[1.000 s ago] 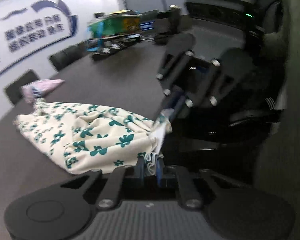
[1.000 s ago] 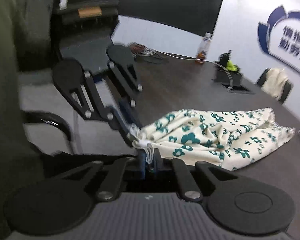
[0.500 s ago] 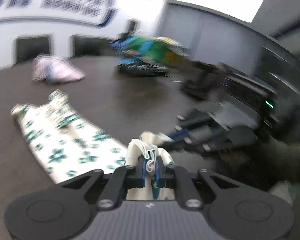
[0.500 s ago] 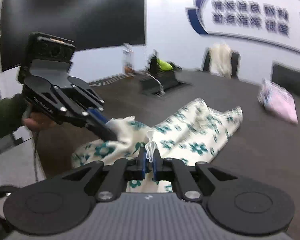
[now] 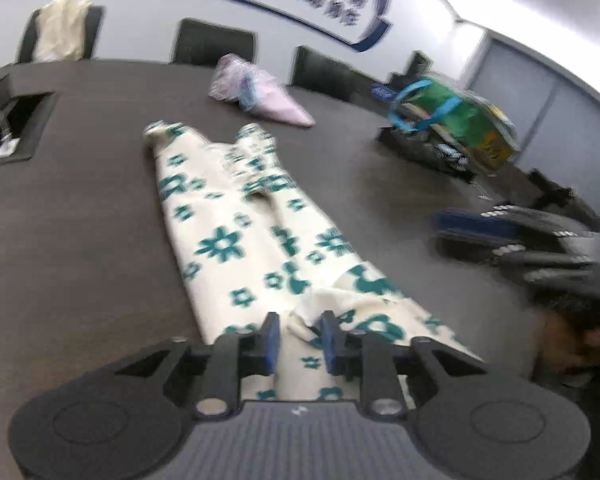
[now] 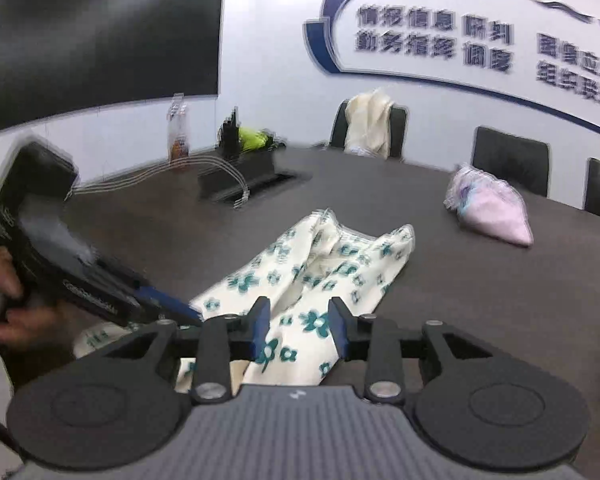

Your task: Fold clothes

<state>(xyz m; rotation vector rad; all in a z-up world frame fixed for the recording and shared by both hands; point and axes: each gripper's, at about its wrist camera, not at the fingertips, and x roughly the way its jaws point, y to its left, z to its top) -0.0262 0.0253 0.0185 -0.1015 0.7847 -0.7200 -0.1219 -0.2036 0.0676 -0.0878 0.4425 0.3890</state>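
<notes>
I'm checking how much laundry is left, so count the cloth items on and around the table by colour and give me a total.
White with teal flowers: 1, the floral trousers laid on the table
Pink: 1, the pink bundle farther back on the table
Cream: 1, the cream garment draped over a chair
Total: 3

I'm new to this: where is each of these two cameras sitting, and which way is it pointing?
Left wrist view: sits on the left gripper, looking along its open blue-tipped fingers over the cream trousers with teal flowers on the dark table; the right gripper shows at right.
Right wrist view: sits on the right gripper, facing the same trousers; the left gripper and a hand show at left.
Shared: trousers, table, pale pink bundle.
</notes>
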